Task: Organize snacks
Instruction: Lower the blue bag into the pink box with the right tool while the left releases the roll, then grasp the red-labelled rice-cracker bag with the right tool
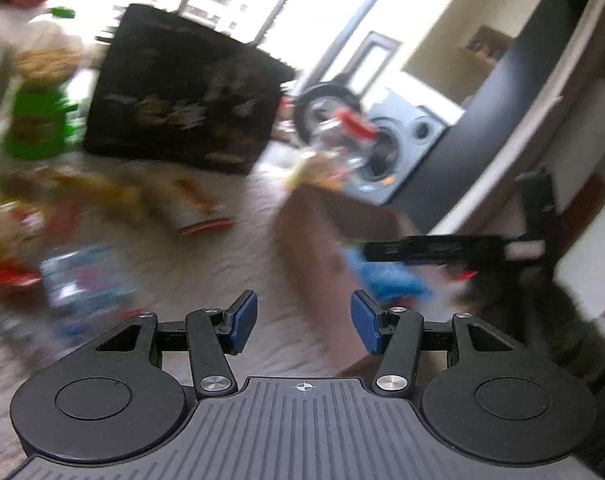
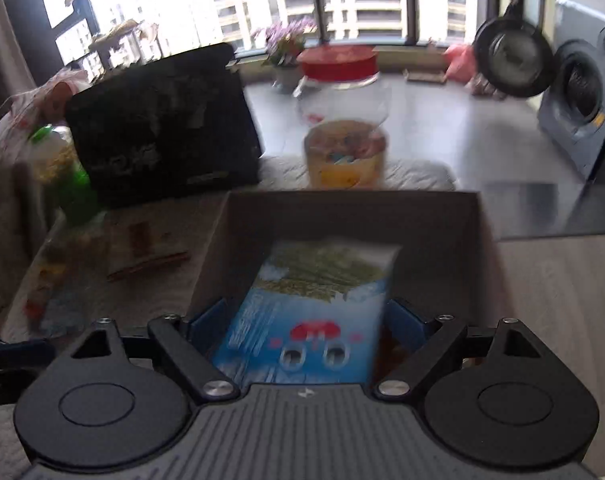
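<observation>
The blue snack packet (image 2: 306,312) lies inside the open cardboard box (image 2: 438,216), leaning against its far wall, with the right gripper (image 2: 306,320) hovering right over it. Its jaws stand spread on either side of the packet, and a gap shows at the right pad, so the packet looks released, not pinched. That makes one snack stowed, by my reading.

The left gripper (image 1: 304,324) carries nothing; its jaws are half spread over the pale cloth-covered surface (image 1: 230,264), pointing toward the box's near corner.

Much is left. Toward the surface's left edge lies a loose heap of snacks: a blue-and-white packet (image 1: 86,280), red and yellow wrappers (image 1: 18,236), and a flat pale packet with a red stripe (image 1: 190,204). A green-capped bottle (image 2: 68,168) stands at the far left beside a black box (image 2: 162,128), and a red-lidded clear jar (image 2: 342,120) stands just behind the cardboard box. Blur hides the finer detail, so I cannot count the pieces.
</observation>
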`<state>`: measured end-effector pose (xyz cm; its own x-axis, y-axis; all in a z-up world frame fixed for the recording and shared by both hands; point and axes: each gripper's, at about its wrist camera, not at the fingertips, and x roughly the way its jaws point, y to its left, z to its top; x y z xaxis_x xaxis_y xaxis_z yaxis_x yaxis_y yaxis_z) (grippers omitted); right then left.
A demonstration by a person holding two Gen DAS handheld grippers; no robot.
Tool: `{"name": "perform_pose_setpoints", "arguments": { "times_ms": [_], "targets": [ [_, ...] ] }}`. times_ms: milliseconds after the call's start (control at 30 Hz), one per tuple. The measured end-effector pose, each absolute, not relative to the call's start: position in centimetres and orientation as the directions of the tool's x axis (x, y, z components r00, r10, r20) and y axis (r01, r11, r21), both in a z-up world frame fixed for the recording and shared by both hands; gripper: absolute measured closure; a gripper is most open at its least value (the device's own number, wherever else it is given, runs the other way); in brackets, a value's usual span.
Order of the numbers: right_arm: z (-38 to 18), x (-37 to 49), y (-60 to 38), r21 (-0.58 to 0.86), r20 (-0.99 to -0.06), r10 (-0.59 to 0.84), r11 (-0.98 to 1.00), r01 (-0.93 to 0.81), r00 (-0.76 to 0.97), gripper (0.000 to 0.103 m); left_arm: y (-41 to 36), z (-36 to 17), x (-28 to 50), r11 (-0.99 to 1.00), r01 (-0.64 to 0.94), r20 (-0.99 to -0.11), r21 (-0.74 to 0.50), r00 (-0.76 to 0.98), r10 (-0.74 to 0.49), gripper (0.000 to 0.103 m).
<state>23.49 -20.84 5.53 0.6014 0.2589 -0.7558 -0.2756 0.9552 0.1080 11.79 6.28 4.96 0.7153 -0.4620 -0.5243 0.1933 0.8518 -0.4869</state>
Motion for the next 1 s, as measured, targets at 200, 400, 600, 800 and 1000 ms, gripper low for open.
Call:
{"name": "perform_pose_setpoints", "arguments": {
  "times_ms": [200, 400, 600, 800, 1000],
  "targets": [
    [7.5, 21.2, -21.2, 0.000, -0.631, 0.113, 0.989, -0.145, 0.768, 0.015, 9.7, 3.1, 9.5, 0.853, 0.121, -0.534, -0.508, 0.733, -0.422, 0.046],
    [10.4, 18.0, -15.6, -0.060, -0.535, 0.200, 0.960, -0.273, 0.821, 0.015, 13.1, 2.2, 8.1, 0.893, -0.020, -0.565, -0.451, 0.780, -0.268, 0.046],
    [10.3, 20.9, -6.7, 0.147, -0.674, 0.406, 0.893, -0.426, 0.617, 0.015, 17.2, 2.2, 7.0, 0.869, -0.086, -0.552, -0.488, 0.801, -0.232, 0.046],
    [5.5, 27.1, 0.9, 0.008, -0.733, 0.346, 0.865, -0.502, 0.585, 0.015, 19.5, 2.0, 5.4, 0.846, -0.041, -0.538, -0.532, 0.788, -0.300, 0.046],
    [3.8, 32.1, 0.4, 0.168, -0.808, 0.344, 0.912, -0.374, 0.477, 0.015, 20.5, 1.5, 4.8, 0.825, -0.033, -0.526, -0.564, 0.785, -0.328, 0.046]
  ]
}}
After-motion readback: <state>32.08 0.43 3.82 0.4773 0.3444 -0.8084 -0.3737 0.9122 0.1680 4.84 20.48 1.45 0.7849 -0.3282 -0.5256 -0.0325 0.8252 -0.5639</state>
